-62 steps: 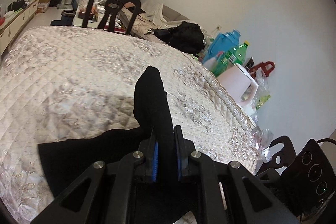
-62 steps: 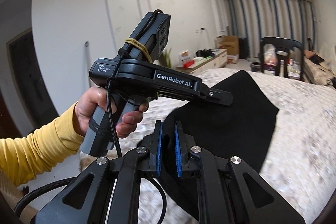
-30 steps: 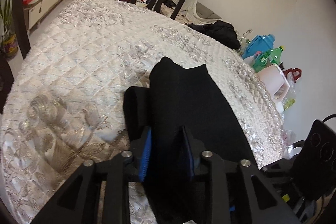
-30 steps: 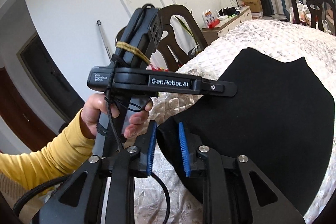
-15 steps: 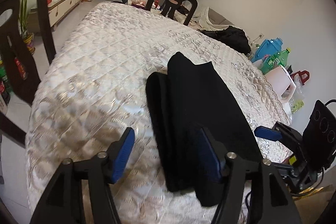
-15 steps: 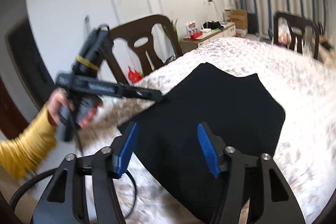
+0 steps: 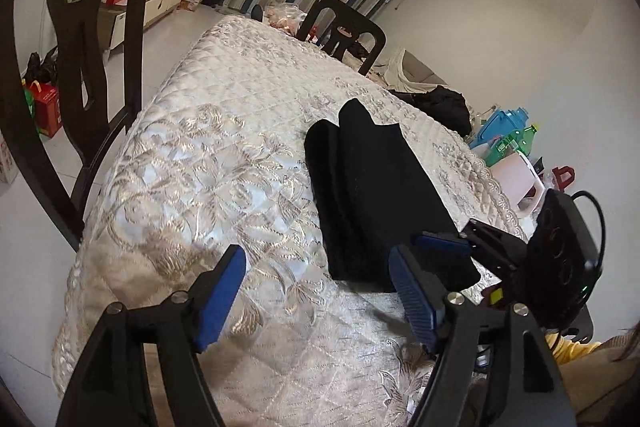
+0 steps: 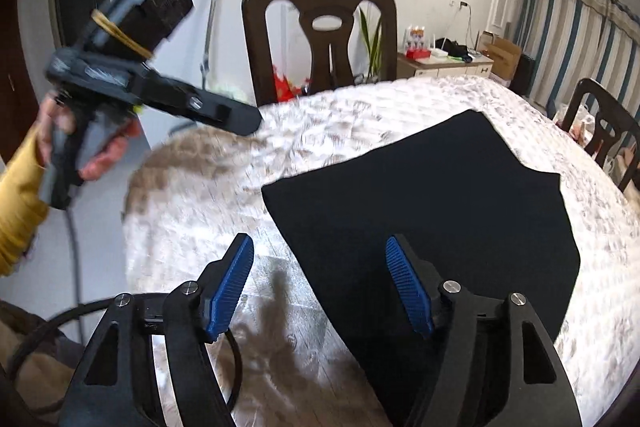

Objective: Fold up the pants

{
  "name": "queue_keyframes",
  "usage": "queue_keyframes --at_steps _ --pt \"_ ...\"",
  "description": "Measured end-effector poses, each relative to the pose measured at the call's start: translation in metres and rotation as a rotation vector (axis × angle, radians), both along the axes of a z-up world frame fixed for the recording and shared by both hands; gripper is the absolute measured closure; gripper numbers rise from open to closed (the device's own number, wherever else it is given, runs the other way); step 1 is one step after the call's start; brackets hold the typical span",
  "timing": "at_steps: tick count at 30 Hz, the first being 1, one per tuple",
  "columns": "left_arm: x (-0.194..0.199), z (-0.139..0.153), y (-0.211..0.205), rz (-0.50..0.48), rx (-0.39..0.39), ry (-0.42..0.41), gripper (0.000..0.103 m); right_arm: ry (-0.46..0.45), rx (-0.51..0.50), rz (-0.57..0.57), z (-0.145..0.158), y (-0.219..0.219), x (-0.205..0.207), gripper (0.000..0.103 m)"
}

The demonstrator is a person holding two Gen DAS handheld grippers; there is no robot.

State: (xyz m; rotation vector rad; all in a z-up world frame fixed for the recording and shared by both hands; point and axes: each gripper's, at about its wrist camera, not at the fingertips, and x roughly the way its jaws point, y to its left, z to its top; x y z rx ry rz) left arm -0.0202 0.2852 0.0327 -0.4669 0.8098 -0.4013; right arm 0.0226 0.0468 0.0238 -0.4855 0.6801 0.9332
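Pants (image 7: 376, 195), black and folded into a layered rectangle, lie flat on the quilted silver-white table cover (image 7: 224, 187). Left gripper (image 7: 316, 291) hangs above the near table edge with its blue-padded jaws spread wide and nothing between them; right gripper (image 8: 320, 287) is likewise spread and empty just above the cloth's near end. Lettering on the left gripper's body, seen from the right wrist camera, is too blurred to read. A dark chair (image 8: 320, 35) stands at the table's end.
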Motion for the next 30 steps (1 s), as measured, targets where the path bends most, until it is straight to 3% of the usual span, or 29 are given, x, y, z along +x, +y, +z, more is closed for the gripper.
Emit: queue_keyframes --at_steps 3,10,19,21,25,30 --pt "-0.003 -0.003 -0.001 -0.001 -0.036 -0.005 0.027 -0.104 -0.083 0.02 -0.007 0.015 -0.007 0.028" --pt "0.002 -0.012 -0.001 0.013 -0.128 -0.002 0.027 -0.17 -0.183 -0.063 -0.019 0.031 0.006 0.027" --pt "0.016 -0.016 -0.003 0.02 -0.186 0.019 0.026 -0.166 -0.184 -0.121 -0.016 0.034 0.021 0.028" --pt "0.02 -0.018 -0.003 0.024 -0.205 0.033 0.026 -0.165 -0.176 -0.132 -0.014 0.032 0.021 0.031" --pt "0.029 -0.024 -0.002 0.036 -0.257 0.063 0.025 -0.161 -0.14 -0.129 -0.01 0.029 0.018 0.05" --pt "0.042 -0.029 -0.011 -0.004 -0.297 0.093 0.023 -0.157 -0.091 -0.143 -0.004 0.022 0.018 0.06"
